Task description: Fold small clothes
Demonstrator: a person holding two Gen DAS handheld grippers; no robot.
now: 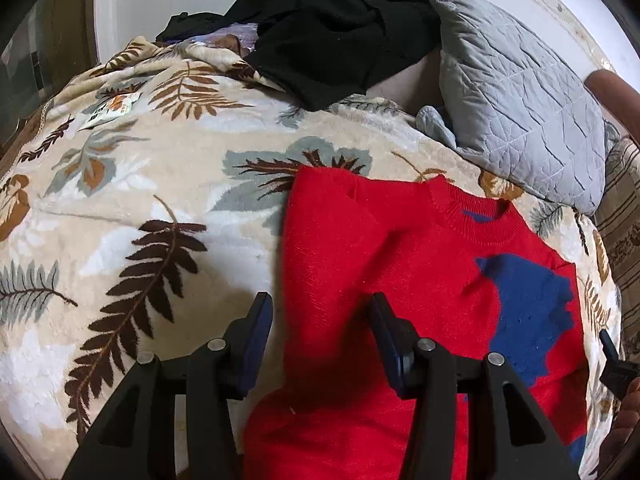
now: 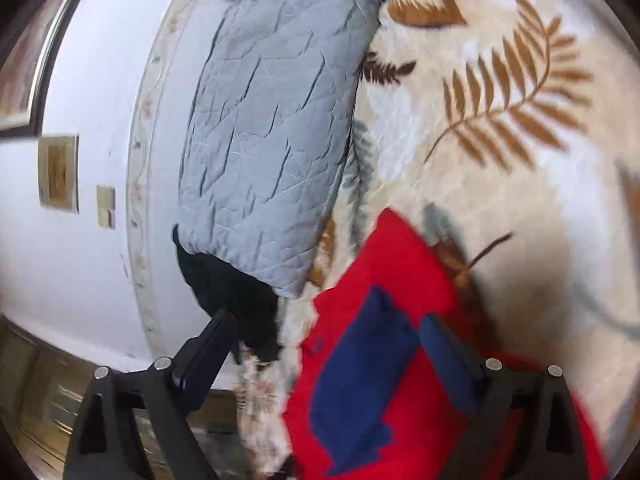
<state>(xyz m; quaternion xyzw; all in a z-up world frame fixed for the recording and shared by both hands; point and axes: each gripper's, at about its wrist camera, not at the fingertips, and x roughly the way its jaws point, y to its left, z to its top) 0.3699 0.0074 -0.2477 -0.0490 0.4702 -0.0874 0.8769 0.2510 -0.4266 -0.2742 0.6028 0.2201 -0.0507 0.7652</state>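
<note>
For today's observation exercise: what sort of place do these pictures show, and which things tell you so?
Most likely a bedroom, on a bed: a leaf-patterned plush blanket covers the surface, a grey quilted pillow lies by the wall, and a red sweater is spread out for folding.

Bed covered by a fern-print blanket [image 1: 168, 152], bearing a red sweater [image 1: 360, 264] with a blue patch near one edge, a grey quilted pillow [image 1: 516, 104] and black clothing [image 1: 340, 28] toward the far edge.

A grey quilted pillow [image 1: 516, 92] lies on the leaf-patterned blanket [image 1: 132, 184], beside a black, possibly clothing, heap [image 1: 340, 28].
</note>
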